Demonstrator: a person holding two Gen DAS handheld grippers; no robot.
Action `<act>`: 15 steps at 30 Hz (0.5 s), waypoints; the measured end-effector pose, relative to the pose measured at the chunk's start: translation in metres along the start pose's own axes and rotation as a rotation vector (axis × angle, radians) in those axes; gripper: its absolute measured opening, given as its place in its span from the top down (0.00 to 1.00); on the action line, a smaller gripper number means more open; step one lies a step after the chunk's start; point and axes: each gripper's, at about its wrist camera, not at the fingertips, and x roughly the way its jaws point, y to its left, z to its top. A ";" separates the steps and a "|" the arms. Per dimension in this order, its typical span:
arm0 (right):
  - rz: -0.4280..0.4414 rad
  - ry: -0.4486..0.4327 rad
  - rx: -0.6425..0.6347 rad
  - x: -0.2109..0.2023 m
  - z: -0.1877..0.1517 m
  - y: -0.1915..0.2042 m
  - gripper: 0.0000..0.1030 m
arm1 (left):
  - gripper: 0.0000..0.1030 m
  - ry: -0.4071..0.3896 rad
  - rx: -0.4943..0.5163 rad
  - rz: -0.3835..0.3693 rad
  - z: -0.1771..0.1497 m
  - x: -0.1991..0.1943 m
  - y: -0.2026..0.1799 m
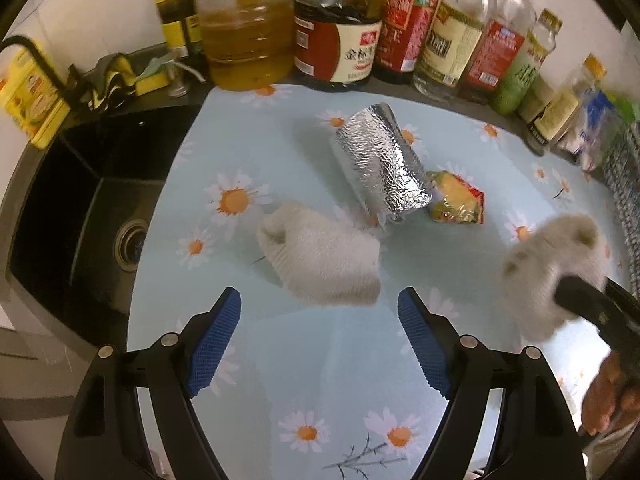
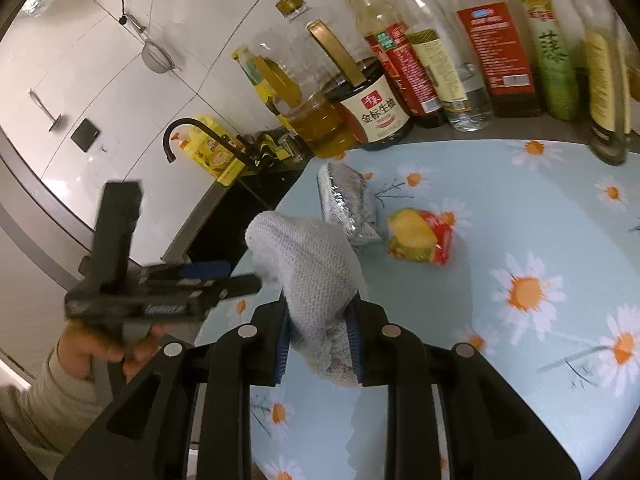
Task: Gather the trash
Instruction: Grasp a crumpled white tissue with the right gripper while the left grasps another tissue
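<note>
While the left gripper (image 1: 319, 344) hangs with its blue-padded jaws spread and empty over a daisy-print tablecloth (image 1: 300, 392), the right gripper (image 2: 319, 346) is clamped on a white knitted sock (image 2: 316, 280), which stands up from between its pads clear of the cloth. A second white sock (image 1: 320, 258) lies flat just beyond the left gripper's fingertips, near the middle of the cloth. Farther back sits a crumpled silver foil bag (image 1: 382, 164), and touching its right corner is a small yellow-and-red snack wrapper (image 1: 458, 202). To the left, a black sink (image 1: 80, 216) with its drain borders the cloth, a black faucet (image 2: 188, 132) arching above it. Along the far edge stands a row of bottles, among them a jug of yellow cooking oil (image 1: 248, 36) and a dark soy sauce jug (image 1: 340, 40). A person's hand (image 2: 104, 350) in a beige sleeve grips the left tool's handle.
</note>
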 end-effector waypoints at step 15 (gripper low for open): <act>0.004 0.040 0.091 -0.003 -0.033 -0.026 0.75 | 0.24 0.061 0.062 0.091 0.028 0.041 -0.010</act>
